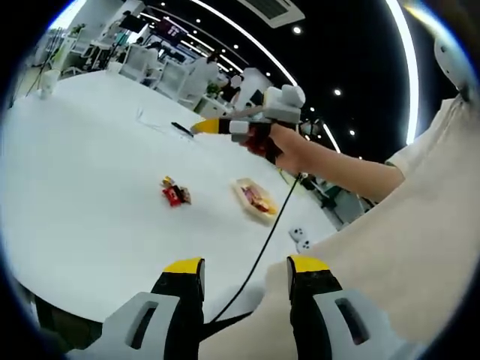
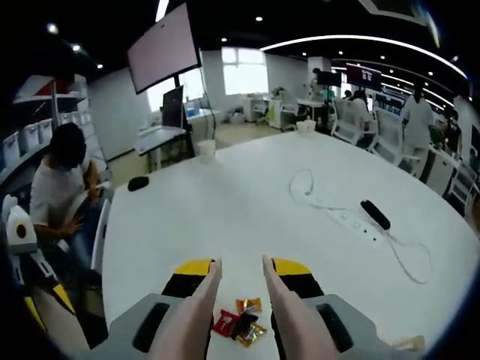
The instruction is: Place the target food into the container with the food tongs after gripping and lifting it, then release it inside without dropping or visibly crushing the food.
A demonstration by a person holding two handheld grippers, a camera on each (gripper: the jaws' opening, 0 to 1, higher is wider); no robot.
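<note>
The sweets (image 2: 241,322) lie on the desk (image 2: 247,217) between our right tongs' (image 2: 238,281) open arms, not yet pinched; we judge them light, crinkly and slippery, best taken across the wrapper's middle. Our left tongs (image 1: 246,271) hang open, and their view shows the tray (image 1: 254,199) beside the sweets.
</note>
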